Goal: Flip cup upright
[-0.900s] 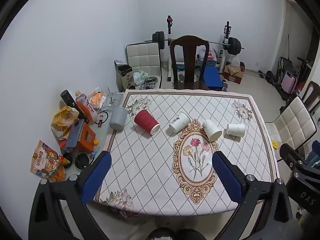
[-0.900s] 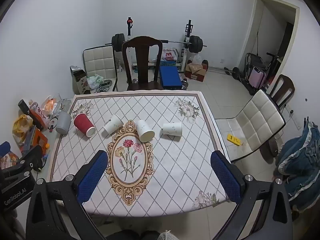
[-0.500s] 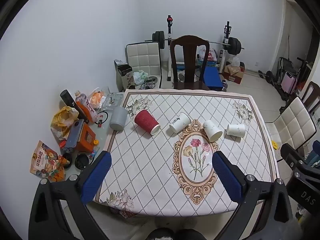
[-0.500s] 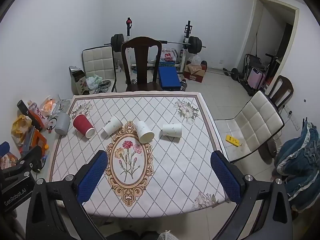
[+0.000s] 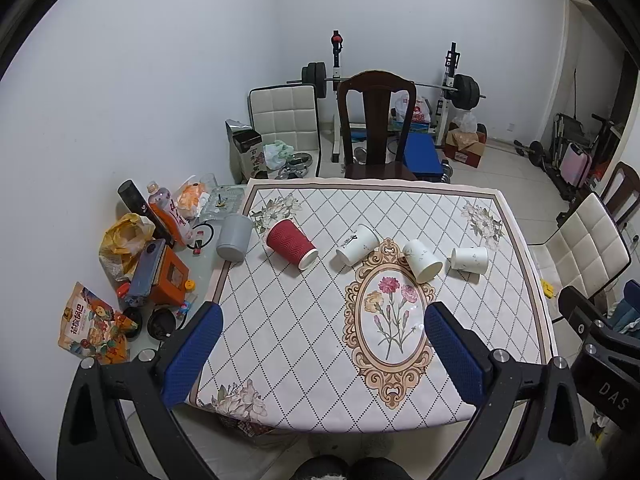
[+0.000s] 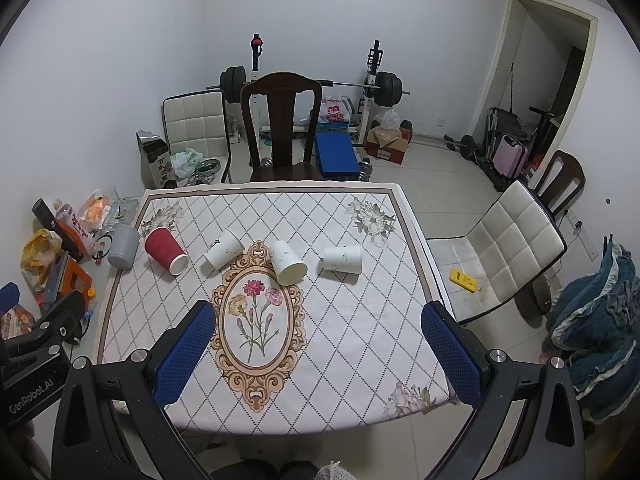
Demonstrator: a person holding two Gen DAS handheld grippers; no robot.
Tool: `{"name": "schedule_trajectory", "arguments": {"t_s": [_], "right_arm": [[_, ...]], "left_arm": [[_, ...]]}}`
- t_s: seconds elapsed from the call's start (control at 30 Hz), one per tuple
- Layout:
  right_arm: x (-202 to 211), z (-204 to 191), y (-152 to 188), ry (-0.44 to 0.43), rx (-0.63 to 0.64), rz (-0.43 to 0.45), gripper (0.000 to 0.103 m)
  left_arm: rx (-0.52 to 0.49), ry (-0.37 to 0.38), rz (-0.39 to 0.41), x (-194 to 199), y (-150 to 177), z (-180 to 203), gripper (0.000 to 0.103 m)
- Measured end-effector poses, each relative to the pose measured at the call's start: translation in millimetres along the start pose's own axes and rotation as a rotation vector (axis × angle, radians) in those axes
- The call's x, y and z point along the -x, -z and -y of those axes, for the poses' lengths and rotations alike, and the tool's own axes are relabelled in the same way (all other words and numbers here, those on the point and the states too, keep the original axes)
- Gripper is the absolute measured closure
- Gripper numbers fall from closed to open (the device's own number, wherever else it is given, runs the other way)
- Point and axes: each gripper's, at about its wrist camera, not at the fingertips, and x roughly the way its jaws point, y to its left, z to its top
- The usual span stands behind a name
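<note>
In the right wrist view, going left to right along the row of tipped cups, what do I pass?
Grey plastic cup → red ribbed paper cup → white cup with black mark → white cup, mouth toward camera → white speckled cup.

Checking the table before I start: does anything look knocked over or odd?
Yes: all four paper cups lie on their sides in a row across the tablecloth: the red cup and three white cups. No spill shows.

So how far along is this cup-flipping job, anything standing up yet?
Nothing is done: the red cup and three white cups all lie on their sides on the table. Nothing is in hand; the left hand-held gripper and right hand-held gripper hover open. All four remain.
</note>
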Motion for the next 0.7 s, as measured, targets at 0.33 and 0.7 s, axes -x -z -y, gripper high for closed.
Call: {"name": "schedule_trajectory", "arguments": {"t_s": [0.33,0.7], "right_arm": [[1.1,0.4,1.4,0.000,0.004,0.002,0.000],[3.0,-5.3,1.9,0.003,0.005,0.004,0.000]], "left_arm": [[0.002,-0.002,0.001,-0.1,-1.3,6.1,0.000],[0.003,0.003,0.001,1.3,-2.2,6.8,0.000]]}}
